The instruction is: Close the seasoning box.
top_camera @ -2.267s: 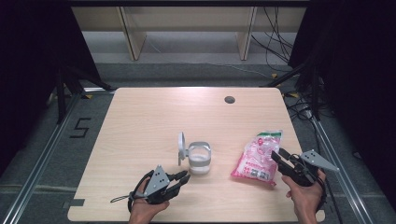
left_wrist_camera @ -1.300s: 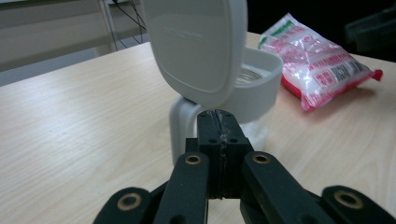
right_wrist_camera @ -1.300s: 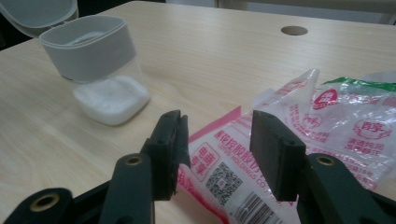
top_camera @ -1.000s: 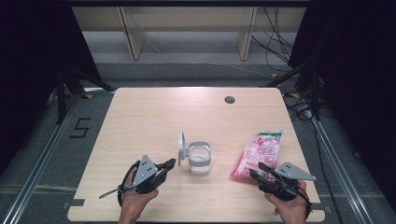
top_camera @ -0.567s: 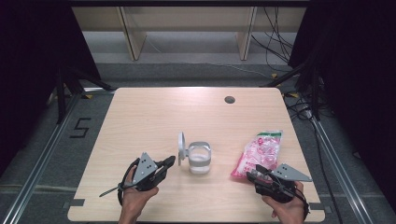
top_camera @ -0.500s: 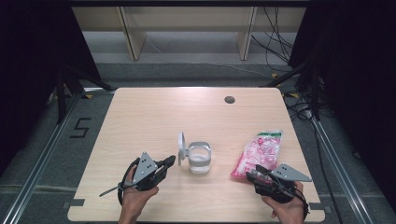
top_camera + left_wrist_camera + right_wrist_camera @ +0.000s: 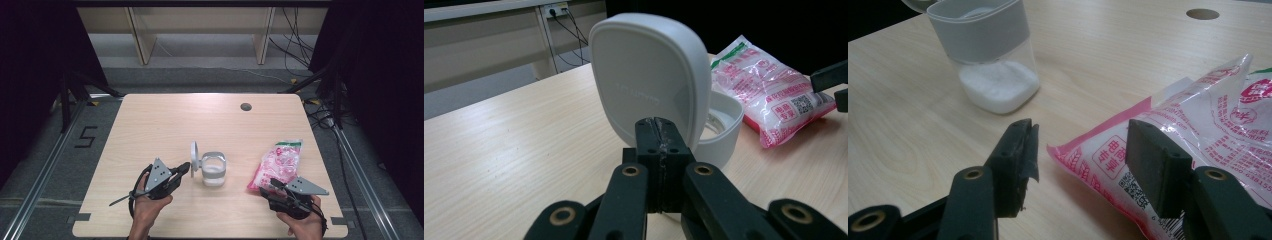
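A clear container point(image 7: 213, 170) with a grey collar and white powder inside stands mid-table, its white lid point(image 7: 193, 152) hinged upright on its left. My left gripper point(image 7: 183, 167) is shut with nothing in it, its tip right at the lid point(image 7: 649, 75); I cannot tell if it touches. A pink and clear bag point(image 7: 278, 164) lies to the right. My right gripper point(image 7: 1083, 150) has just been opening its jaws. The bag's near corner point(image 7: 1098, 155) lies between them, and the pads are off it. The container point(image 7: 988, 55) stands beyond.
The wooden table point(image 7: 165, 125) has a dark round hole point(image 7: 245, 106) at the back right. Both hands are near the front edge. Behind the table stand shelf legs point(image 7: 140, 35) on a grey floor with cables point(image 7: 295, 35).
Since the earliest frame my right gripper has shifted from the bag's right side to its near end. The left gripper has come up toward the lid. Over the last second both hands stay put.
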Demonstrator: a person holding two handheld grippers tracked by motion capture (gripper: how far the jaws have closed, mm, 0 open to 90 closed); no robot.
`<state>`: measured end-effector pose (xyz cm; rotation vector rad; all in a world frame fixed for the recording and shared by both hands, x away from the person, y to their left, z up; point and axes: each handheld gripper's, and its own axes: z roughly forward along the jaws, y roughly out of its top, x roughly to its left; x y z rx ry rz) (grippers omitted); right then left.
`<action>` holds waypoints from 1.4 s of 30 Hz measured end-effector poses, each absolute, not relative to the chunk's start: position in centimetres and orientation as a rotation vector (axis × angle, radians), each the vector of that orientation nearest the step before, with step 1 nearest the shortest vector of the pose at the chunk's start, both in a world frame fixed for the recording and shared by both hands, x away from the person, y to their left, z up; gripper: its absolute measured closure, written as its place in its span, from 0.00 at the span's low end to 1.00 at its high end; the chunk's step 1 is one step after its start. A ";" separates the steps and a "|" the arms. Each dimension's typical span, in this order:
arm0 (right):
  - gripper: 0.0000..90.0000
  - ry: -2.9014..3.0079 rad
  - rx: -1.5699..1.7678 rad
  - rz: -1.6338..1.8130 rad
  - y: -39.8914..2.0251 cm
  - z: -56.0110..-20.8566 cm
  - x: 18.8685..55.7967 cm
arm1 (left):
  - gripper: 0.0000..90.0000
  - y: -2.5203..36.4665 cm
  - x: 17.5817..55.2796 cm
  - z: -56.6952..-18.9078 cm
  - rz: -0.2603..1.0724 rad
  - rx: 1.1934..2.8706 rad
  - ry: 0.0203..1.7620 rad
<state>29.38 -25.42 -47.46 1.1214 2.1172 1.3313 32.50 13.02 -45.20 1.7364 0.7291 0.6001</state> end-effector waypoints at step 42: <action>0.51 2.128 1.127 1.335 -25.2 -47.6 29.3 | 0.99 10.3 33.3 -44.8 0.593 1.775 0.658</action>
